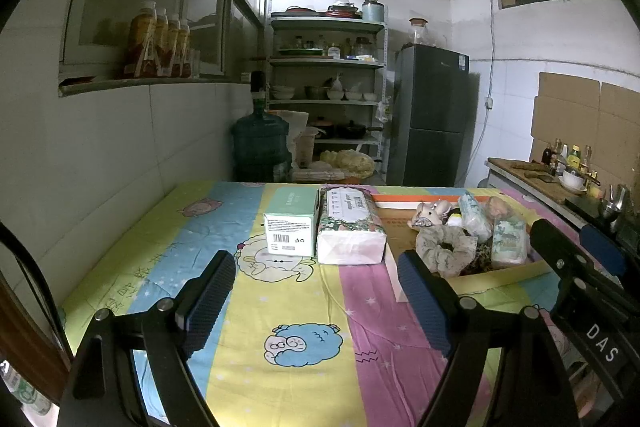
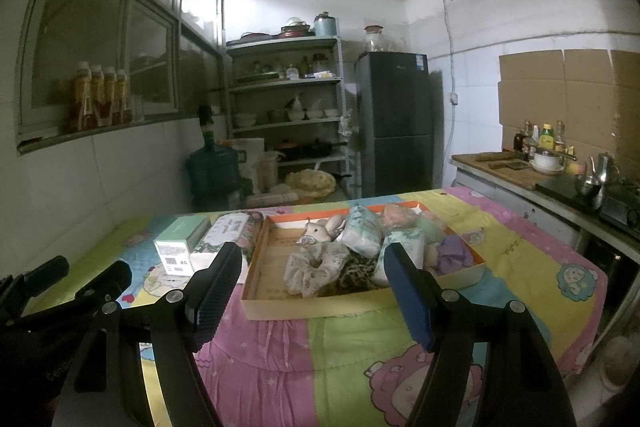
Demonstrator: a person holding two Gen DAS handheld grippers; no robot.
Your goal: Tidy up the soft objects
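Right up front, the left gripper (image 1: 316, 301) hangs over the cartoon-print tablecloth (image 1: 280, 379) with its jaws spread wide and nothing between the 2 blue pads. Same story on the other side: the right gripper (image 2: 310, 293) is released, pads well apart, only cloth and the near edge of the tray showing in the gap. Neither one touches anything.

Just past the right gripper sits the shallow cardboard tray (image 2: 320, 309), and here are the soft goods. Nearest the front wall lies a pale lace scrunchie (image 2: 316, 267), with a leopard-print scrunchie (image 2: 358, 273) touching it on the right. Behind them, a small plush mouse (image 2: 322, 231) lies on the tray floor. To its right, 2 wrapped tissue packs (image 2: 362, 231) lean together, and a purple cloth piece (image 2: 454, 255) sits in the right corner. The left half of the tray floor is bare cardboard.

Left of the tray, outside it, a floral tissue pack (image 1: 350, 227) lies on the cloth, and a mint-green box (image 1: 290, 223) stands just beside it, the 2 touching or nearly so.

Beyond the table: a big water jug (image 1: 260, 143) on the floor, a metal shelf rack (image 1: 326, 83) loaded with bowls and pans, a dark fridge (image 1: 430, 115), and on the right a counter (image 2: 516, 175) with bottles and a bowl.
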